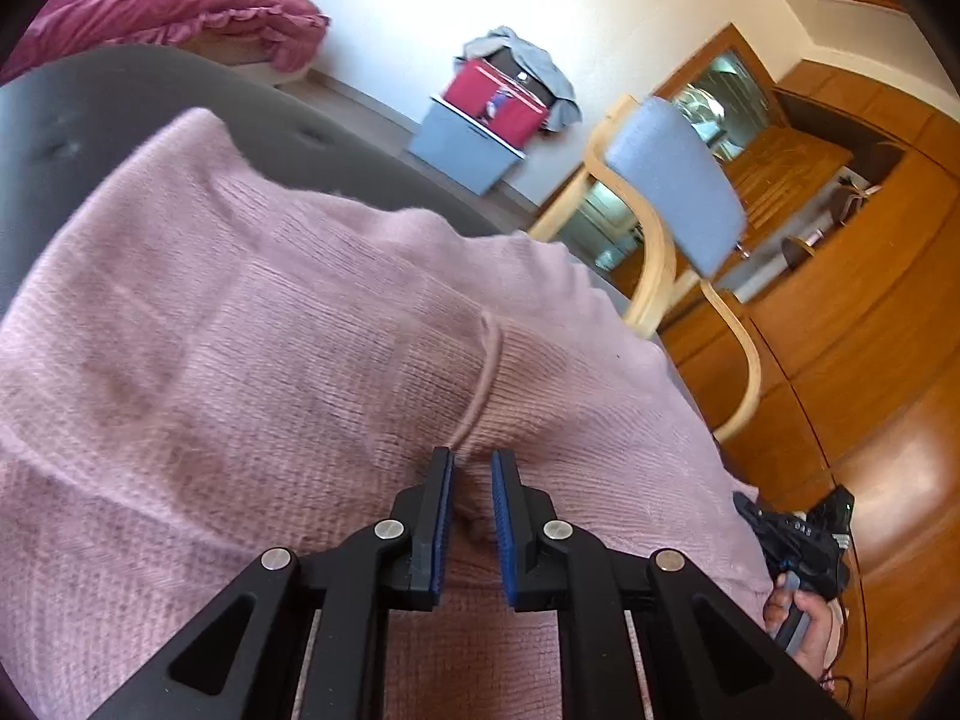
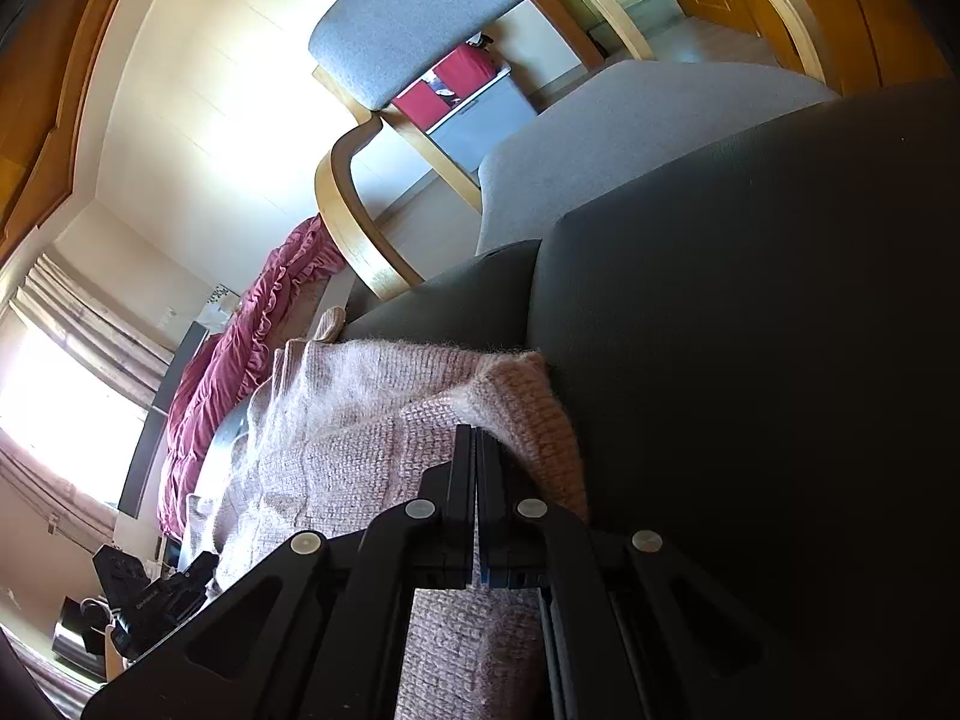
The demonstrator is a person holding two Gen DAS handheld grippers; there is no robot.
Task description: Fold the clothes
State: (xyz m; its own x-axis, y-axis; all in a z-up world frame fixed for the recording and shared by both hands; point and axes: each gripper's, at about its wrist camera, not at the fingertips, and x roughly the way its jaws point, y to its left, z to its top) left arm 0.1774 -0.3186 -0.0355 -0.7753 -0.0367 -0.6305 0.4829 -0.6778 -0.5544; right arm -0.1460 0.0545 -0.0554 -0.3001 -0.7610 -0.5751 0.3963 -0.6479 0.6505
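Mid-fold: right hand-held gripper (image 2: 477, 450) was clamped on pink sweater (image 1: 252, 324) edge; left hand-held gripper (image 1: 472, 468) slightly open, probably over cuff. Next: close, carry across.

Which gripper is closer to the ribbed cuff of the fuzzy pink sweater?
Left. The left gripper has its fingertips right at the ribbed cuff of the pink knitted sweater. The right gripper is shut on another edge of the sweater, beside the dark cushion; no cuff shows there.

No lettering is legible — only blurred marks.
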